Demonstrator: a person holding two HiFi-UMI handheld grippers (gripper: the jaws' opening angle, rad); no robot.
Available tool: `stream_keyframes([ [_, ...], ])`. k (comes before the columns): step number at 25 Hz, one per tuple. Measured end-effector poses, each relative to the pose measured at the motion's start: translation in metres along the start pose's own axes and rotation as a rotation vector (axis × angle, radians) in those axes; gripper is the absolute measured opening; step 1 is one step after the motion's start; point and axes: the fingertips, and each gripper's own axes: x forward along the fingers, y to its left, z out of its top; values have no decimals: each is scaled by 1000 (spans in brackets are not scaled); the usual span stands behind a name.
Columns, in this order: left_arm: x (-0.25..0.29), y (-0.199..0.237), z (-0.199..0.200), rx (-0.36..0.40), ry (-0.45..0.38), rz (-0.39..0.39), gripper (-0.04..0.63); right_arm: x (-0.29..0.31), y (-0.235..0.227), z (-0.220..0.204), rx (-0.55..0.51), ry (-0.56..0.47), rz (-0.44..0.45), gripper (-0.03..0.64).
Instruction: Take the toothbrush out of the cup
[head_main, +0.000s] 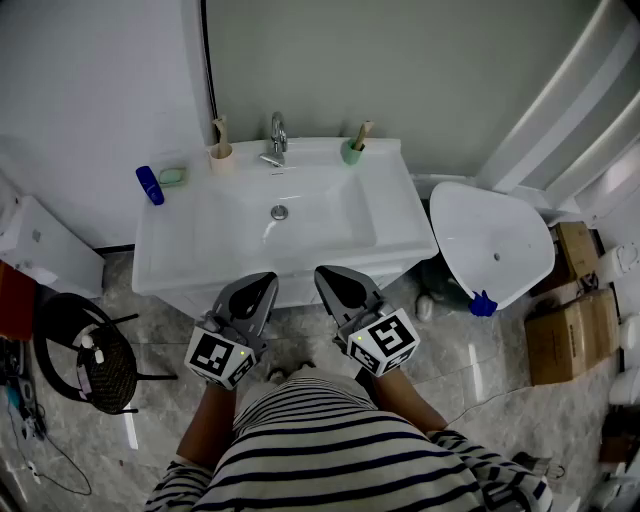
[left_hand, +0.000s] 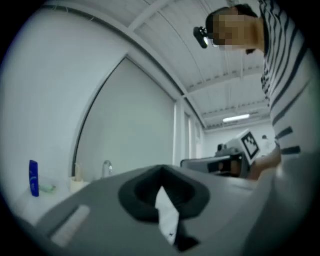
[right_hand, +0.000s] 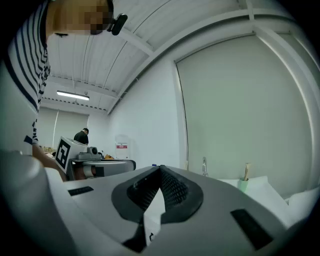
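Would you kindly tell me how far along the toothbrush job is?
Nothing looks done yet: a toothbrush stands in the beige cup and a second toothbrush in the green cup on the sink. Nothing is in hand: the left hand-held gripper and right hand-held gripper are shut, empty, short of its front edge. Left: reaching a cup, gripping its toothbrush, lifting it out.

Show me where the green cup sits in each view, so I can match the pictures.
Head view: green cup upper middle, right of the faucet.
Left gripper view: not in it; the faucet shows at lower left.
Right gripper view: green cup lower right, right of the faucet.
Shared landmark: the faucet, in all three views.
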Motion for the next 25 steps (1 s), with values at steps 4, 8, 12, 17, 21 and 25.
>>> stream_keyframes([
  [4,3,-1,1,1,-2,2,6,-1,-1,1,-4,0,2,6],
  [8,3,-6,-1,-2,-2,-2,8,-4,-2,0,-2,0,4,6],
  [12,9,-6,-1,-8,2,5,6,-7,-8,2,-3,5,3,6],
  [17,21,-13,-7,-17,17,3,6,-11,-13,3,13,-18,48,6],
  [21,29,-18,-12,-29,30,1,8,-13,-21,1,7,-22,53,8],
  [25,37,-20,-14,-34,44,13,8,-16,-30,3,9,-22,64,8],
])
